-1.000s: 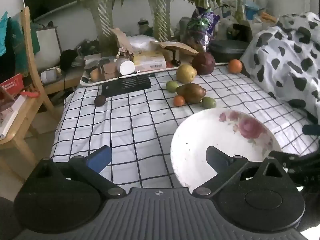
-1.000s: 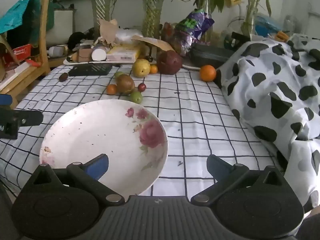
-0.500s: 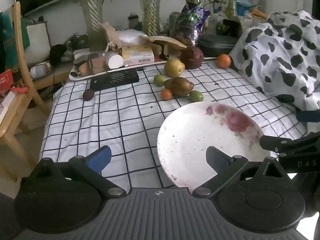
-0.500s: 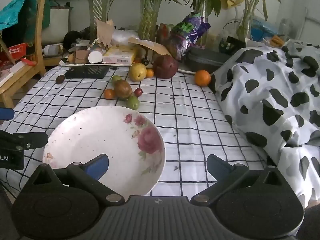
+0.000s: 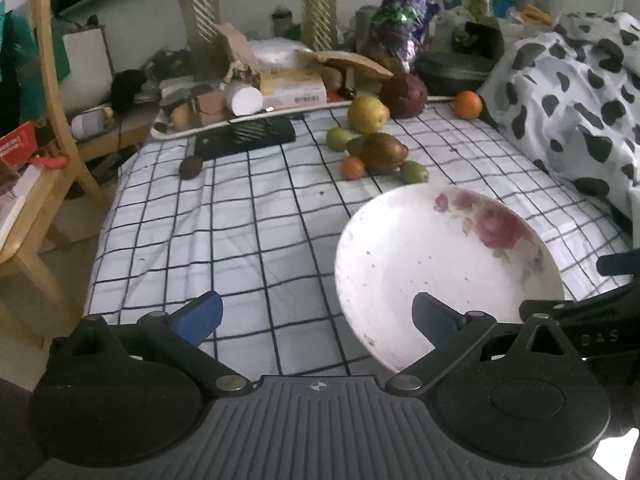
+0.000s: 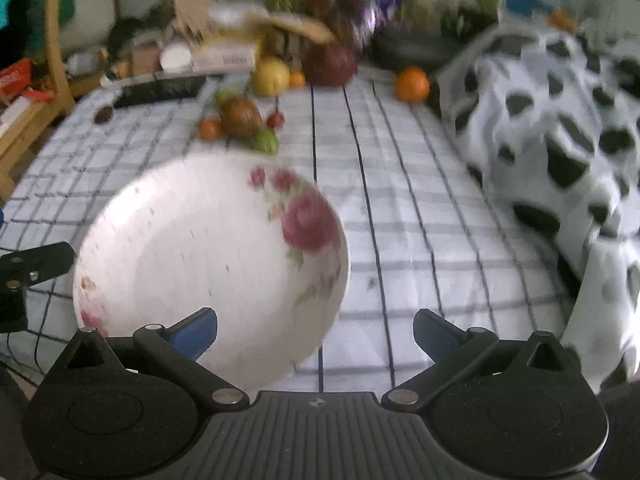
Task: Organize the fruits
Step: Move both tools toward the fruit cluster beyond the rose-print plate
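A white plate with pink roses (image 5: pixel 440 256) (image 6: pixel 200 248) lies empty on the checked cloth near the front. Behind it lies a cluster of fruit: a brown mango (image 5: pixel 380 151) (image 6: pixel 241 117), a small orange fruit (image 5: pixel 353 168), two green fruits (image 5: pixel 415 172) (image 5: pixel 339 138), a yellow pear (image 5: pixel 367 113) (image 6: pixel 271 77), a dark red fruit (image 5: pixel 404 95) and an orange (image 5: pixel 467 105) (image 6: pixel 412 84). My left gripper (image 5: pixel 316 316) is open and empty at the plate's left. My right gripper (image 6: pixel 316 328) is open and empty over the plate's near right rim.
A cow-print blanket (image 5: pixel 568 92) (image 6: pixel 560 128) covers the right side. A tray of boxes and clutter (image 5: pixel 248 100), a black flat object (image 5: pixel 248 138) and vases stand at the back. A small dark fruit (image 5: pixel 190 167) lies at the left. A wooden chair (image 5: pixel 44 132) stands off the left edge.
Both grippers have shifted over the plate and the right wrist view is now blurred by motion. The fruits and the plate have not moved. Both grippers stay open.
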The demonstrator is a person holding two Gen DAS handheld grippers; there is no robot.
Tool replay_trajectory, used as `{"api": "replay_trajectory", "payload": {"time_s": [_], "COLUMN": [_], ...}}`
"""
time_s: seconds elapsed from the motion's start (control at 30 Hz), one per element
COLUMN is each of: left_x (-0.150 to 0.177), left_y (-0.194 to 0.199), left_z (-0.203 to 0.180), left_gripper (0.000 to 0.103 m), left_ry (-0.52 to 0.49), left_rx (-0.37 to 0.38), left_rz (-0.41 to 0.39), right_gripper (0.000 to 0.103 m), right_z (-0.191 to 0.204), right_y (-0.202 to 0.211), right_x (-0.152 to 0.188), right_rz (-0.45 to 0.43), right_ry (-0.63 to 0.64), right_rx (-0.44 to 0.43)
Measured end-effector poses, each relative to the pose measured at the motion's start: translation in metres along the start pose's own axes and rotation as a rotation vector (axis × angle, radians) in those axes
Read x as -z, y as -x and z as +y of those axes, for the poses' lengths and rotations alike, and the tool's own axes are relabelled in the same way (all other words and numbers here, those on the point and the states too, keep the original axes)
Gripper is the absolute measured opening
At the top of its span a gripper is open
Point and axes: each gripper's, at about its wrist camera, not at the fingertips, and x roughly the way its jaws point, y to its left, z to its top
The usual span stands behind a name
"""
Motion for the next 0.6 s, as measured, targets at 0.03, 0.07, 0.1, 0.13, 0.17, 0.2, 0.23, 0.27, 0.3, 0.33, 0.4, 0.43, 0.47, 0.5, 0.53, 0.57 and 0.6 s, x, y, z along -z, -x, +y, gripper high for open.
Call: {"api": "replay_trajectory", "payload": {"time_s": [0.03,0.07,0.1,0.13,0.17,0.2,0.23,0.27,0.3,0.33,0.4,0.43,0.47,0.5,0.53,0.57,0.6], "left_x": [0.000,0.000,0.000,0.000,0.000,0.004,0.004,0.005,0.005,0.005,0.006,0.006,0.007,0.007,0.006,0.007,0.007], "left_y": [0.000,-0.001,-0.001,-0.002,-0.003,-0.004,-0.004,-0.005,-0.006,-0.007,-0.009,-0.010,-0.011,-0.012,-0.014,-0.015,-0.015], "left_z": [-0.002,-0.003,-0.004,-0.004,-0.004,-0.005,-0.005,-0.004,-0.005,-0.005,-0.007,-0.008,-0.010,-0.011,-0.013,-0.014,-0.014], "left_gripper": [0.103,0.103,0.103,0.103,0.103,0.103,0.103,0.103,0.103,0.103,0.103,0.103,0.103,0.103,0.103,0.103,0.103], "left_ry": [-0.009,-0.017,-0.020,-0.020,-0.017,-0.010,-0.004,0.000,0.003,0.003,-0.005,-0.011,-0.017,-0.024,-0.030,-0.034,-0.036], "left_rx": [-0.004,-0.008,-0.006,0.000,0.006,0.010,0.014,0.020,0.025,0.028,0.028,0.025,0.021,0.019,0.018,0.019,0.020], "left_rz": [0.005,0.010,0.014,0.020,0.025,0.030,0.039,0.049,0.059,0.068,0.085,0.096,0.104,0.111,0.119,0.123,0.126], "right_gripper": [0.103,0.103,0.103,0.103,0.103,0.103,0.103,0.103,0.103,0.103,0.103,0.103,0.103,0.103,0.103,0.103,0.103], "right_z": [0.000,0.001,0.002,0.003,0.003,0.003,0.003,0.001,0.000,-0.002,-0.005,-0.006,-0.006,-0.006,-0.005,-0.005,-0.005], "right_y": [-0.003,-0.005,-0.007,-0.008,-0.008,-0.009,-0.010,-0.010,-0.009,-0.008,-0.007,-0.007,-0.007,-0.007,-0.007,-0.007,-0.007], "right_x": [0.001,0.002,0.004,0.004,0.005,0.006,0.005,0.006,0.006,0.006,0.005,0.004,0.003,0.003,0.003,0.003,0.004], "right_rz": [0.019,0.032,0.040,0.043,0.047,0.052,0.058,0.066,0.069,0.068,0.067,0.068,0.070,0.070,0.070,0.071,0.071], "right_ry": [0.000,0.007,0.021,0.034,0.044,0.050,0.052,0.050,0.046,0.042,0.032,0.030,0.028,0.027,0.027,0.027,0.027], "right_rx": [0.004,0.012,0.025,0.038,0.053,0.064,0.068,0.070,0.071,0.068,0.064,0.063,0.063,0.063,0.065,0.066,0.065]}}
